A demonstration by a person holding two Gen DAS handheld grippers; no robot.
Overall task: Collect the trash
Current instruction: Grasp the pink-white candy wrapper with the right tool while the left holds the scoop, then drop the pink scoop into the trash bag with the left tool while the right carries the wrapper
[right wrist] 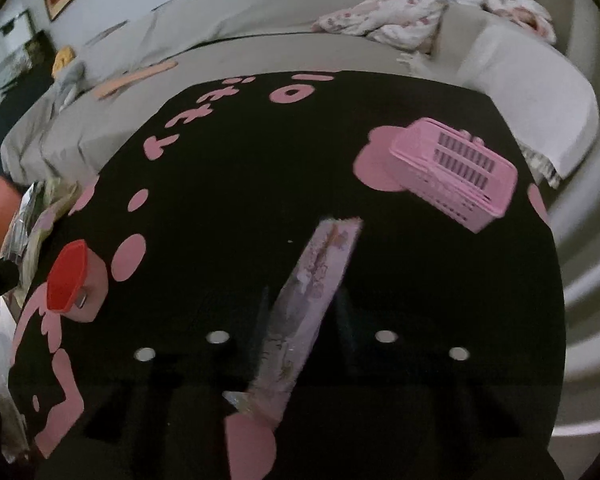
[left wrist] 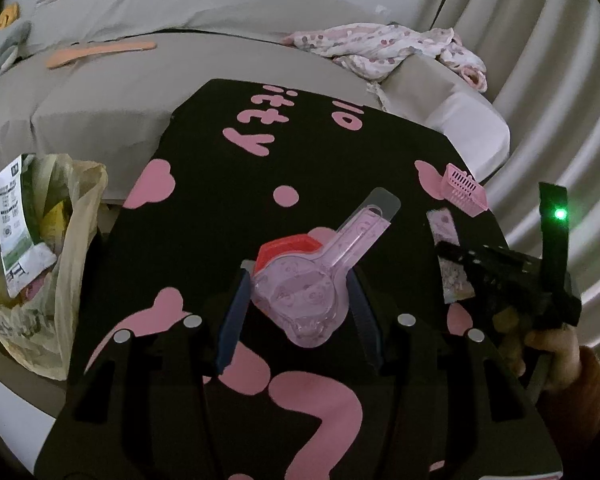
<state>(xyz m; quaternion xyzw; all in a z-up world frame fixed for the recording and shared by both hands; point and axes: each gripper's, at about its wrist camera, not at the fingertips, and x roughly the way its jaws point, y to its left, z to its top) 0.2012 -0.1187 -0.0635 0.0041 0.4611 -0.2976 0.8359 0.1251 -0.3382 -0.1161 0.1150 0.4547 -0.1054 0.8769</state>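
Tongs (right wrist: 302, 300) angled down, clamping wrapper (right wrist: 300, 320).

basket (right wrist: 456, 172) on table (right wrist: 240, 200), sofa (right wrist: 260, 40) behind

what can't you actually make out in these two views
- Right wrist view: the right tongs are dark against the black table and blurred; whether their pads press the pink wrapper is unclear.
- Left wrist view: the clear plastic packaging between the left tongs hides part of the red piece.
- Left wrist view: the plastic trash bag is cut by the left edge; its label text is too small.
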